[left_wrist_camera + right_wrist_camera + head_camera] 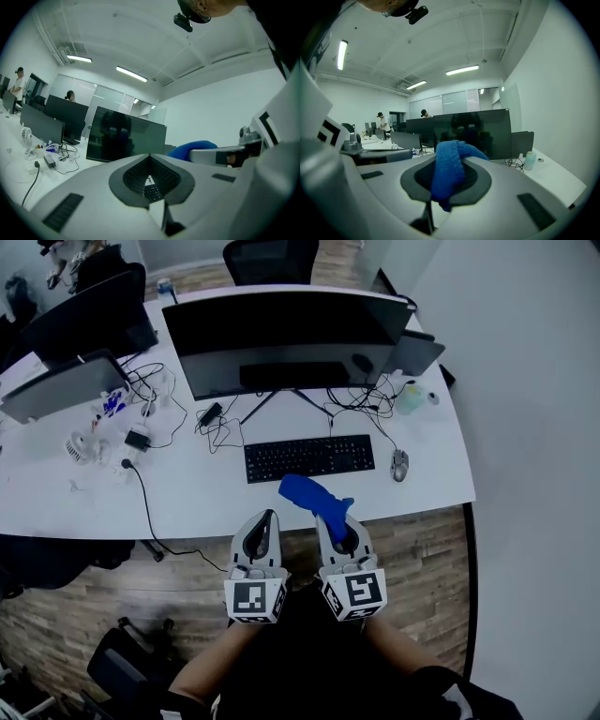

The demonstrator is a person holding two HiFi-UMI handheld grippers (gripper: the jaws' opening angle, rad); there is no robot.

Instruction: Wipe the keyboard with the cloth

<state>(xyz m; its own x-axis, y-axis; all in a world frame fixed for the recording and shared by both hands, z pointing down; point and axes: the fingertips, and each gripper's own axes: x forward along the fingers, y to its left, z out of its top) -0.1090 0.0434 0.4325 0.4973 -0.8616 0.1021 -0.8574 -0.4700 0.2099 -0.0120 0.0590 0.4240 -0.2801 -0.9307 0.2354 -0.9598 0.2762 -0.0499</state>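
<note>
My right hand-held gripper (pixel 333 521) was clamped on the one blue cloth (pixel 314 495), held near the front of the single keyboard (pixel 309 457) on the worktop (pixel 216 498). My left hand-held gripper (pixel 265 518) was closed on nothing. I judged that the cloth, pinched by one fold, could slip free mid-wipe. A wide stroke could also knock the one mouse (pixel 399 464) beside the keyboard.
</note>
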